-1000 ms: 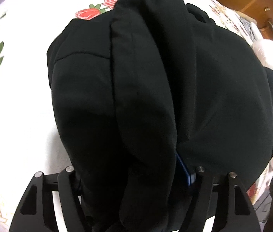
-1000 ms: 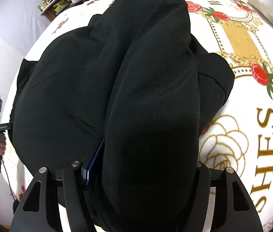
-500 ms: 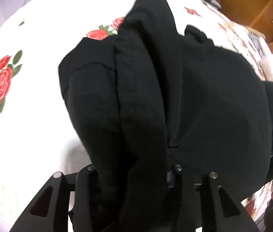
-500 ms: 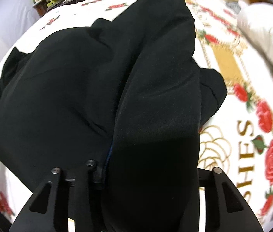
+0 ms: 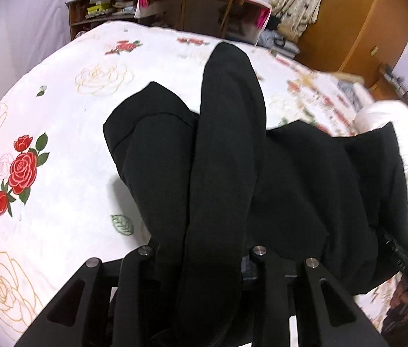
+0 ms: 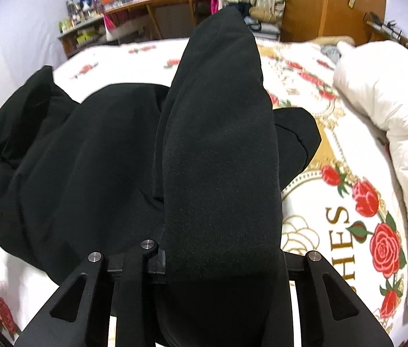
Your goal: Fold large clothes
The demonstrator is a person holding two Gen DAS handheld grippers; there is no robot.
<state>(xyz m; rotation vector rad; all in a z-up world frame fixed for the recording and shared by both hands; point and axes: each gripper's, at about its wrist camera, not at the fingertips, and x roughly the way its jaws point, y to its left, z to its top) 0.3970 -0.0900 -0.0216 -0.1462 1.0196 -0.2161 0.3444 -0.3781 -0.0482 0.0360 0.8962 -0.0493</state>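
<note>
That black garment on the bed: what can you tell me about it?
The black garment is large, plain and matte, of soft thick cloth like fleece or knit. Most of it lies bunched on the flowered bedspread, near a white duvet. One fold runs up into each gripper, left and right, whose jaws are closing with cloth between them. No print or label shows.

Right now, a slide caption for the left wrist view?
Left claw closing on a black garment above the rose bedspread.

Your black garment (image 5: 305,179) is a thick, matte piece, raised off the rose-printed bedspread (image 5: 59,150) at its near edge. One long sleeve-like fold runs up the middle; the rest sags in loose folds onto the bed.
</note>
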